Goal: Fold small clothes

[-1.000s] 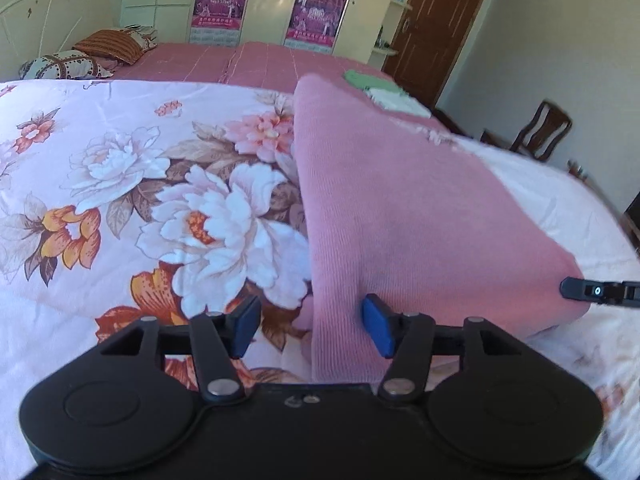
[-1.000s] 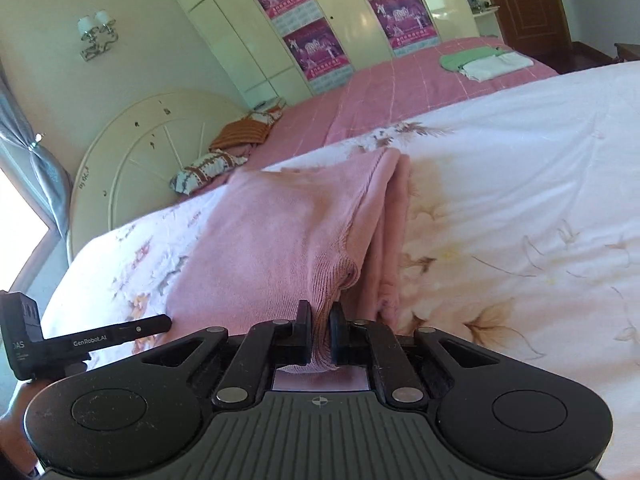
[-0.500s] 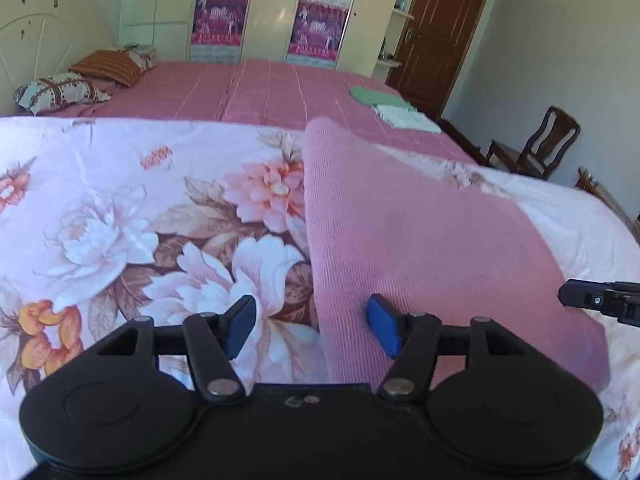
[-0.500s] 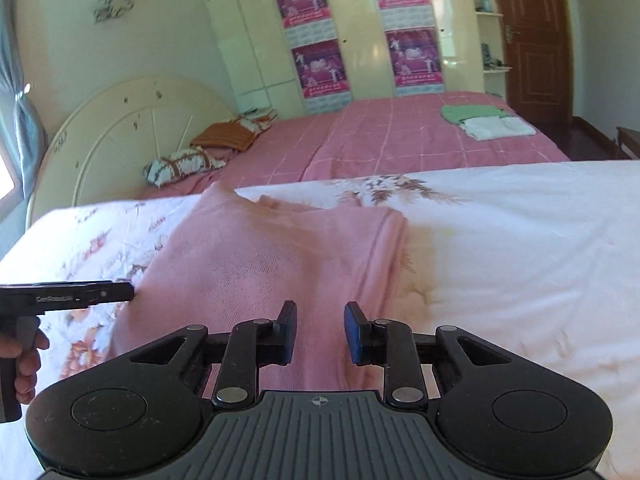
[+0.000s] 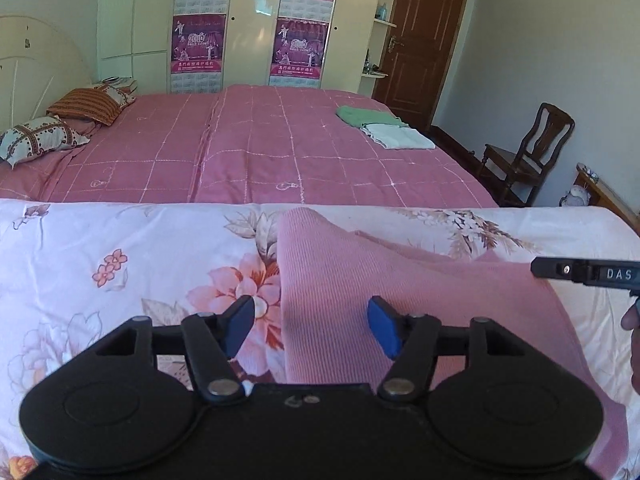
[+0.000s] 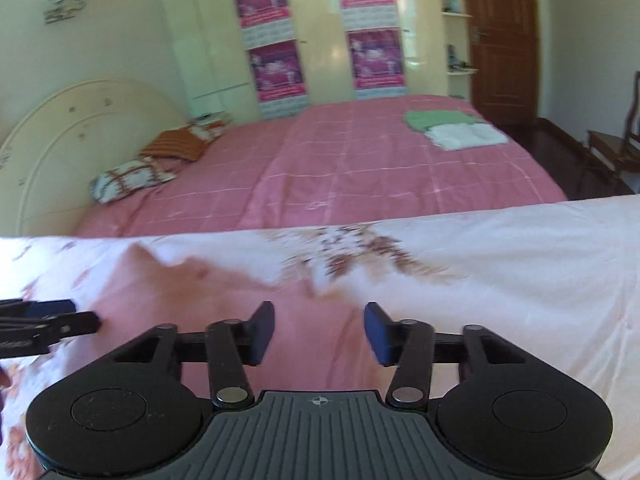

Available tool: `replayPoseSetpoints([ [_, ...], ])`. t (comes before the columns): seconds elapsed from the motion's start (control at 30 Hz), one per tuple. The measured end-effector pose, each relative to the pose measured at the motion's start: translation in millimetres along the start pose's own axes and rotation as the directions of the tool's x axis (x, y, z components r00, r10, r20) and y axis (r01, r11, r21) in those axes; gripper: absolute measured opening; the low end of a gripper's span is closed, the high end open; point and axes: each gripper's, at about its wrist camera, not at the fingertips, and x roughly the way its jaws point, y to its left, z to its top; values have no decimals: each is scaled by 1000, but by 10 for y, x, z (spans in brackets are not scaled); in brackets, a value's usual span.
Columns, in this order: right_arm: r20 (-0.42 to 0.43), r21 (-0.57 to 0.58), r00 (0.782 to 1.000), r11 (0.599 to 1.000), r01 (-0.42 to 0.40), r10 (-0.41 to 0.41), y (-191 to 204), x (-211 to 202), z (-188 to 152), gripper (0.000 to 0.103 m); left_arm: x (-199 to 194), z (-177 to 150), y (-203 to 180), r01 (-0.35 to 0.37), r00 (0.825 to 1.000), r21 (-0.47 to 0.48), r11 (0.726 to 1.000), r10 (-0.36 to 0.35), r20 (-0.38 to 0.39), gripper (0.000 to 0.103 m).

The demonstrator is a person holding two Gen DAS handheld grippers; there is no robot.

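Observation:
A folded pink knit garment (image 5: 400, 292) lies flat on the floral white bedspread (image 5: 120, 264). My left gripper (image 5: 311, 326) is open and empty, held above the garment's left edge. The right gripper's side (image 5: 588, 274) shows at the right edge of that view. In the right wrist view, which is blurred, my right gripper (image 6: 319, 330) is open and empty above the pink garment (image 6: 312, 320). The left gripper (image 6: 44, 320) shows at the left edge of that view.
Behind the floral spread is a pink checked bed (image 5: 260, 144) with pillows (image 5: 40, 136) at the left and folded green (image 5: 364, 114) and white (image 5: 400, 136) clothes at the right. A wooden chair (image 5: 528, 152) and a brown door (image 5: 420, 40) stand far right.
My right gripper has let go of the garment's edge and opened wide. Both grippers have lifted and pulled back, so the garment now lies lower in both views.

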Motion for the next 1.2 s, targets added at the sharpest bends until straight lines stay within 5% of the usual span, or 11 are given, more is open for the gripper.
replayPoseSetpoints([
  [0.13, -88, 27, 996, 1000, -14, 17, -144, 224, 3, 49, 242, 10, 90, 16, 999, -42, 999, -18, -33, 64],
  [0.17, -89, 23, 995, 999, -33, 35, -153, 235, -26, 41, 291, -6, 94, -3, 999, -36, 999, 1, -49, 63],
  [0.2, -79, 3, 995, 998, -66, 66, -139, 221, -57, 14, 295, -30, 107, -32, 998, -29, 999, 31, -50, 63],
  [0.37, 34, -79, 999, 997, -20, 23, -86, 72, -207, 11, 305, -111, 176, -65, 997, -38, 997, 64, -30, 74],
  [0.5, 0, -42, 1000, 999, -15, 15, -128, 122, -168, 12, 21, 50, 95, -48, 997, -15, 999, 49, 66, 61],
  [0.57, 89, -62, 996, 998, -13, 18, -93, -69, -101, 14, -36, 147, -21, 65, 994, 4, 998, -65, 89, 62],
  [0.73, 13, -119, 996, 989, -86, 88, 124, 118, 4, 13, 551, 149, -270, 66, 995, 87, 994, -59, -79, 82],
  [0.8, -103, -130, 995, 991, -22, 9, 105, 423, -60, 20, 652, 92, -135, 89, 993, 21, 996, -87, -80, 83],
  [0.87, -82, -89, 996, 995, -50, 43, 15, 435, -103, 22, 491, 113, -59, 71, 996, -11, 997, -71, -58, 78],
  [1.03, 67, -102, 994, 992, -79, 86, -60, -243, -182, 52, -254, -176, 46, 91, 995, -3, 996, -91, 48, 86],
  [1.2, 14, 8, 981, 981, -191, 191, -211, -660, -462, 52, -420, -531, 26, 111, 994, -22, 994, -111, -6, 92],
])
